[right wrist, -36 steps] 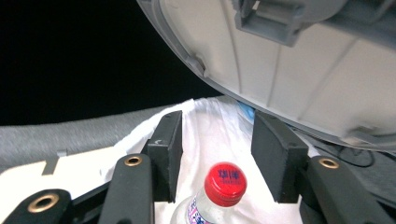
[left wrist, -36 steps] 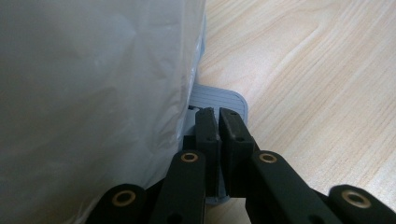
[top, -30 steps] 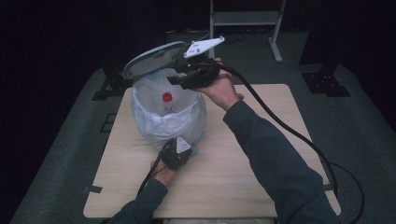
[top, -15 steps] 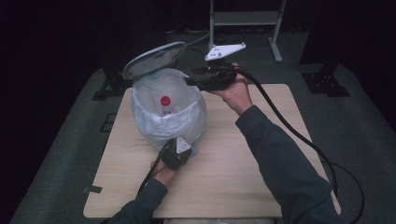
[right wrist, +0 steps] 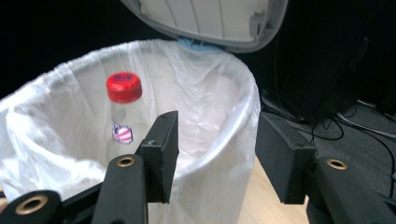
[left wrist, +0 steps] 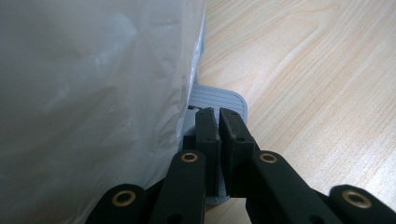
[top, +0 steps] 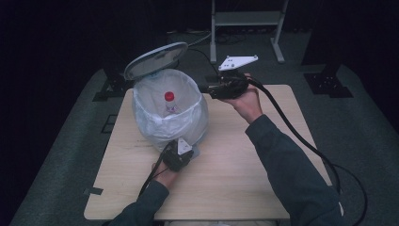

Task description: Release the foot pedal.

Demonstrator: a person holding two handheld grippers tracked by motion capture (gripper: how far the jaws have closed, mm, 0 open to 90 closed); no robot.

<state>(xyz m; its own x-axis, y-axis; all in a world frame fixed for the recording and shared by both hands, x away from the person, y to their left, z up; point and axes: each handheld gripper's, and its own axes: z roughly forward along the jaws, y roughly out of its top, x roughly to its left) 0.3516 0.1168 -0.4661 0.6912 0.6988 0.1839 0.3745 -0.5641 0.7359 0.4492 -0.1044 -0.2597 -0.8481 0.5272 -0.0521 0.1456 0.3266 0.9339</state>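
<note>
A round bin lined with a white bag (top: 188, 123) stands on the wooden table, its grey lid (top: 155, 60) tipped up at the back. Inside stands a clear bottle with a red cap (top: 169, 101), also seen past the rim in the right gripper view (right wrist: 122, 112). My left gripper (top: 181, 149) is shut, its tips (left wrist: 218, 112) resting on the bin's grey pedal (left wrist: 219, 95) at the base. My right gripper (top: 203, 88) hovers just right of the bin rim, pointing at it, its jaws (right wrist: 217, 149) open with nothing between them.
The table (top: 244, 179) has bare wood to the right and in front of the bin. A thick black cable (top: 291, 127) trails from the right gripper off the table's right edge. A metal rack (top: 244, 19) stands behind on the dark floor.
My right hand has drawn back to the right and lower, from above the bin's rim to beside it. The bottle, the raised lid and my left gripper have stayed as they were.
</note>
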